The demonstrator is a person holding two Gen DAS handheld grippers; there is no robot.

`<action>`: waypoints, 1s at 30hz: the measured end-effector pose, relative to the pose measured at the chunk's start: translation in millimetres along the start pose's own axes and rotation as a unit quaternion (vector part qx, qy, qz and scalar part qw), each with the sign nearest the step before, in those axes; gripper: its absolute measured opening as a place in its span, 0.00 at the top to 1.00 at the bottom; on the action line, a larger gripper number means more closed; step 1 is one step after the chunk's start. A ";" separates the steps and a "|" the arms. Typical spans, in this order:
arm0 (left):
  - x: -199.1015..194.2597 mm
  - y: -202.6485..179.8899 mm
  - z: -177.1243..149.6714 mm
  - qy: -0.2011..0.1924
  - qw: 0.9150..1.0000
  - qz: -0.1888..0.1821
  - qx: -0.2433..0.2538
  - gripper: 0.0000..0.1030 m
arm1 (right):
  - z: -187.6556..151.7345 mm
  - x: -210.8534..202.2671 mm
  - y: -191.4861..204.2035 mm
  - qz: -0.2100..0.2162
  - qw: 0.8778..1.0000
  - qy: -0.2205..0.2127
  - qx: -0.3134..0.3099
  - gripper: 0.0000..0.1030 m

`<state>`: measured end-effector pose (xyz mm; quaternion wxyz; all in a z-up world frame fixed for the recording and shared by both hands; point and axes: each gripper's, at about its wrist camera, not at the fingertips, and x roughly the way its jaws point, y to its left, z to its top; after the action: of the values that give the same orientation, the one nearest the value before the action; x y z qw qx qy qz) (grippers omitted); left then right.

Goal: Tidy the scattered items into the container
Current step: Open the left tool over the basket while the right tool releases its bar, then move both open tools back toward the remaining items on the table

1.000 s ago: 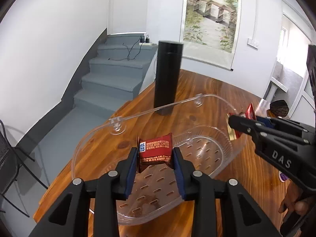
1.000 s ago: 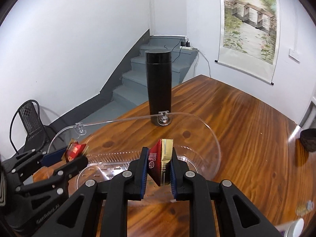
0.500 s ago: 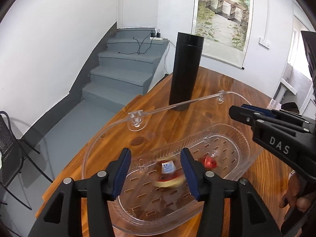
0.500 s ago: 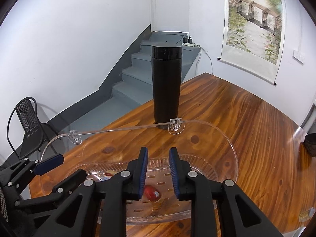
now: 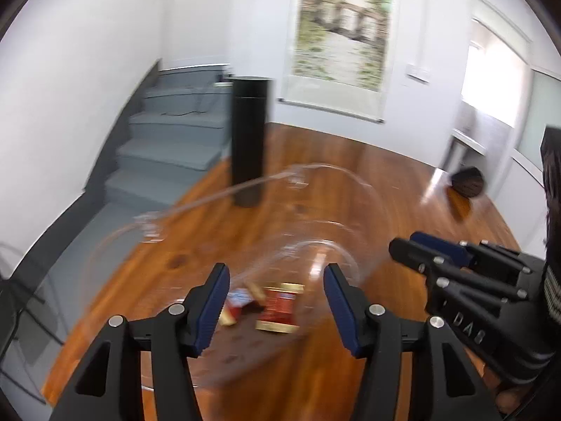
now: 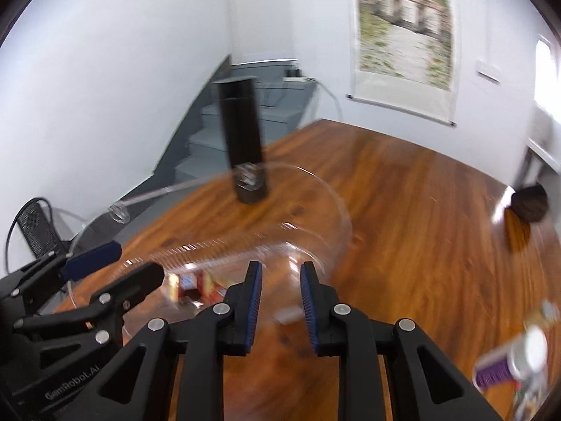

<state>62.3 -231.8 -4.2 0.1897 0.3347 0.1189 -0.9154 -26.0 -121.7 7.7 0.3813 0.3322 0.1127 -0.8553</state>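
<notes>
Glossy brown wooden tabletop [image 5: 350, 175] is seen carrying the clear perforated plastic basket [image 5: 336, 256] before a tall black cylindrical flask [image 5: 249, 140]. Both red snack packets [image 5: 280, 307] have just been dropped inside (one per claw), so left gripper [image 5: 277, 307] and right gripper [image 6: 280, 301] are spread and empty; further clutter likely remains

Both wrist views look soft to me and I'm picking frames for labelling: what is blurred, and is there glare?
Left wrist: motion blur smears the clear basket and snack packets; the left gripper stays sharp; glare streaks the table. Right wrist: same smear on the flask and basket, right gripper crisp; fisheye bends the walls.
</notes>
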 end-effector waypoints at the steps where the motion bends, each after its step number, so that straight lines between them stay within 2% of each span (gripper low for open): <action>1: 0.4 -9.4 -1.1 0.001 1.000 -0.011 0.008 0.43 | -6.9 -5.4 -9.0 -0.007 1.000 0.002 0.011 0.77; 8: 3.8 -83.0 -14.6 0.012 0.993 -0.090 0.072 0.42 | -61.2 -48.0 -71.1 -0.083 0.993 0.018 0.081 0.75; 14: 3.2 -153.2 -38.4 0.035 0.980 -0.149 0.128 0.41 | -107.4 -89.9 -118.1 -0.161 0.975 0.031 0.147 0.70; 21: -5.2 -209.4 -60.9 0.048 0.966 -0.185 0.174 0.41 | -145.6 -135.3 -147.6 -0.242 0.949 0.037 0.200 0.62; 30: -3.2 -253.7 -79.7 0.070 0.950 -0.216 0.216 0.41 | -182.1 -167.3 -174.0 -0.303 0.920 0.039 0.245 0.60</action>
<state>1.5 24.9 -38.7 -0.0976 0.3972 0.0010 -0.9125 17.0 175.1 -30.7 0.0055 0.3980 0.0095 -0.9173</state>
